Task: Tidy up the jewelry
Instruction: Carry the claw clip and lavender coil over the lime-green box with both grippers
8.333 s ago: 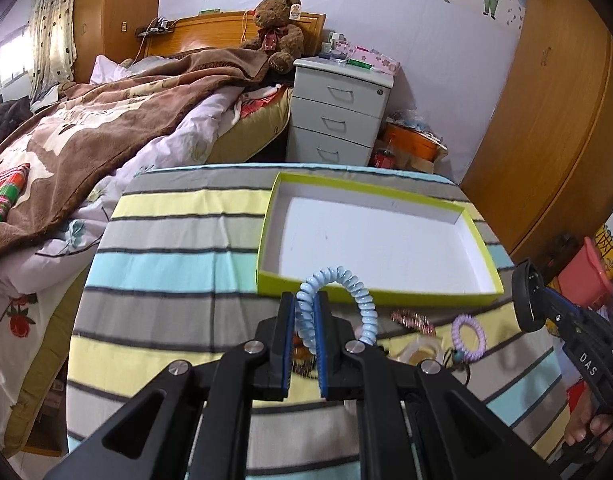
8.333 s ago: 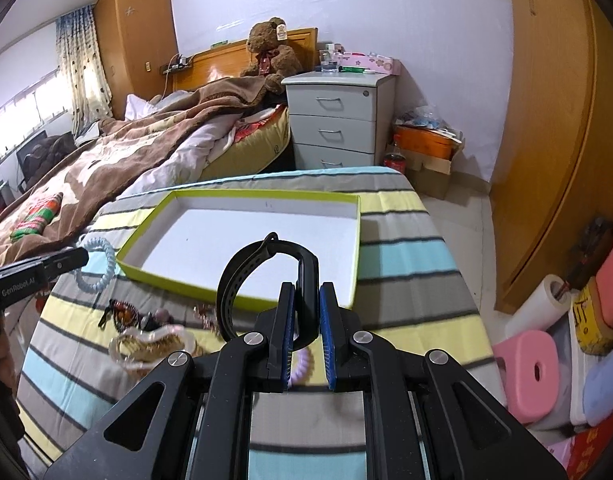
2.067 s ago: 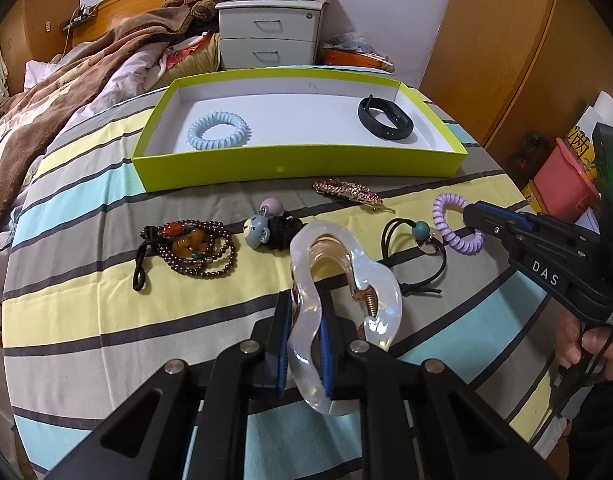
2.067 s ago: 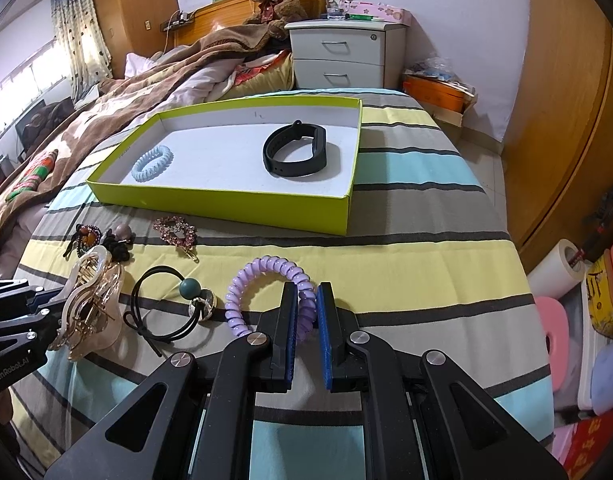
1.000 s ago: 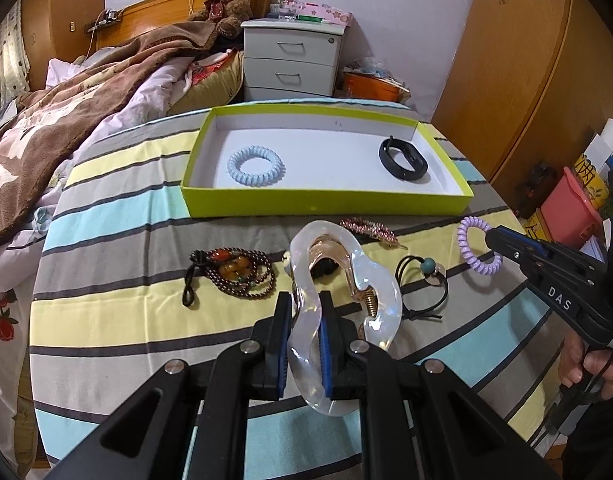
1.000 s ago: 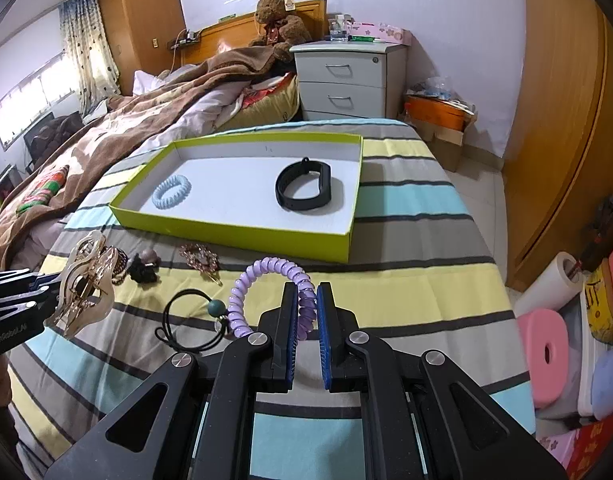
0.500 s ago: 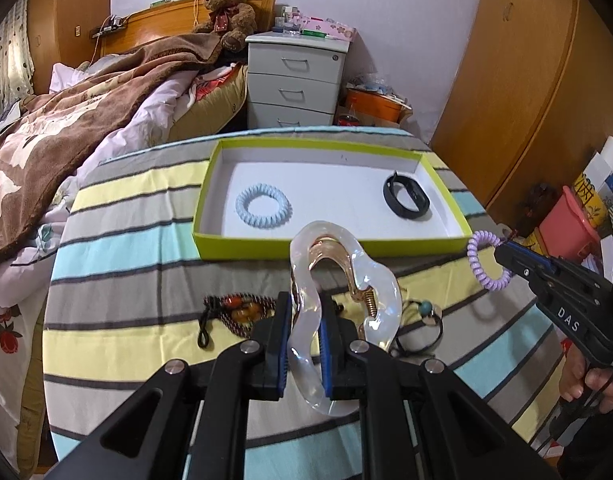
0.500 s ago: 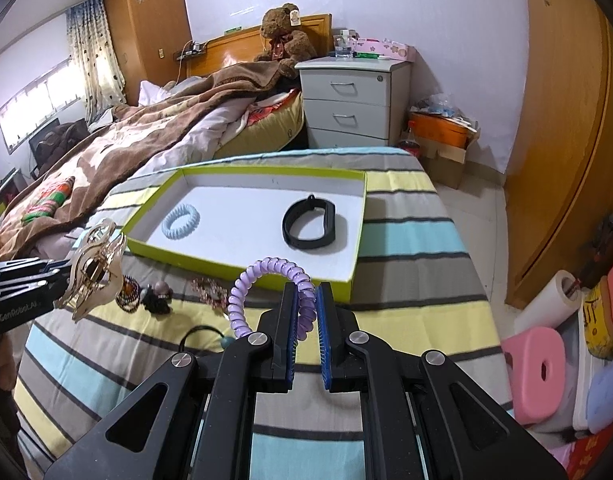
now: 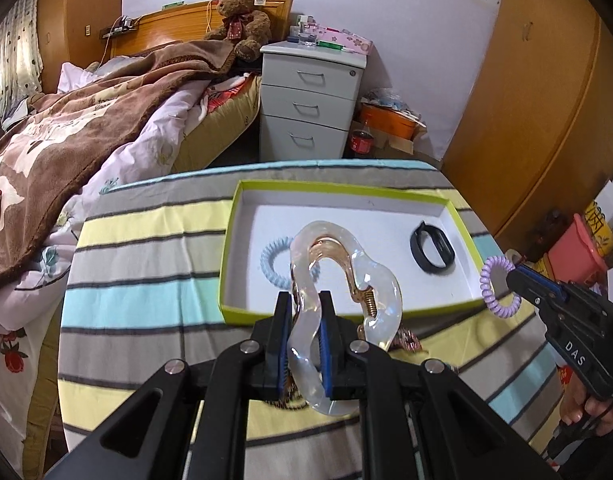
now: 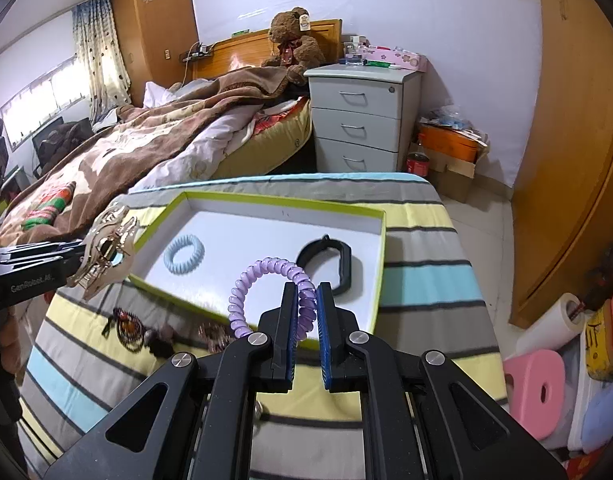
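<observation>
My left gripper [image 9: 304, 320] is shut on a large clear hair claw clip [image 9: 346, 280] and holds it above the table's near side, in front of the green-rimmed tray [image 9: 346, 192]. My right gripper [image 10: 306, 308] is shut on a purple spiral hair tie [image 10: 262, 280] and holds it above the tray's [image 10: 274, 200] near right edge. The tray holds a light blue spiral hair tie [image 10: 184, 254] and a black wristband [image 10: 326, 264]. In the left wrist view the purple tie [image 9: 496, 284] hangs at the tray's right corner.
A bead bracelet [image 10: 126, 328], a dark hair bobble [image 10: 160, 344] and a sparkly clip [image 10: 214, 334] lie on the striped tablecloth [image 10: 418, 280] before the tray. A bed [image 9: 86, 120] and a white drawer unit [image 9: 310, 104] stand behind the table.
Both grippers have risen and moved forward toward the tray with their items. The claw clip and purple tie now hang over the tray's near edge.
</observation>
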Demonstrator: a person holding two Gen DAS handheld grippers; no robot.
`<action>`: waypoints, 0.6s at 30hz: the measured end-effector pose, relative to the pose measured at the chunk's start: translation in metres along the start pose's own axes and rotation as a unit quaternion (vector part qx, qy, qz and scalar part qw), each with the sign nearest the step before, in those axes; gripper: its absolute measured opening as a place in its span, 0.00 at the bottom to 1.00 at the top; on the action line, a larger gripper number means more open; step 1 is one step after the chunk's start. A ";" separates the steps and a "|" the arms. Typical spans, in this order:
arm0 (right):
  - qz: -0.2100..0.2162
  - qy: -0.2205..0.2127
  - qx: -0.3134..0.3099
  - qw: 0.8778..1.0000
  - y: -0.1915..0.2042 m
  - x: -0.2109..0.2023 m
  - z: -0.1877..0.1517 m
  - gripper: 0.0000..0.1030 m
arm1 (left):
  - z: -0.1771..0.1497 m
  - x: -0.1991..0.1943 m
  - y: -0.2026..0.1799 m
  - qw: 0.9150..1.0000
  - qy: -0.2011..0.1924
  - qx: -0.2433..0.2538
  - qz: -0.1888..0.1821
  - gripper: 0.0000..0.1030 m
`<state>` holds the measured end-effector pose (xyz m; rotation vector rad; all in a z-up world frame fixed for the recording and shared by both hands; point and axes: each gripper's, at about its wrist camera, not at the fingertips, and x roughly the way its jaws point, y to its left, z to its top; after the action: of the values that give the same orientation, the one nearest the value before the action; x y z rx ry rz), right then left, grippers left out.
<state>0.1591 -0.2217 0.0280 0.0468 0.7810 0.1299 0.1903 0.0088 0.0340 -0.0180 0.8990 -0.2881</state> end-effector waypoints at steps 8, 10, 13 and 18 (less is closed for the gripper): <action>0.001 0.000 -0.001 1.000 0.001 0.018 0.026 0.09 | 0.024 0.018 0.003 1.000 0.003 -0.003 -0.002 0.13; 0.000 0.002 -0.002 1.000 0.001 0.024 0.030 0.09 | 0.030 0.023 0.004 1.000 0.006 -0.008 -0.004 0.13; -0.001 0.007 -0.004 1.000 0.003 0.033 0.037 0.09 | 0.038 0.032 0.006 1.000 0.010 -0.015 -0.006 0.13; 0.001 0.015 -0.005 1.000 0.008 0.051 0.047 0.09 | 0.051 0.046 0.009 1.000 0.014 -0.021 -0.006 0.13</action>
<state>0.2272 -0.2068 0.0265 0.0354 0.8095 0.1361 0.2588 0.0006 0.0286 -0.0576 0.9337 -0.2822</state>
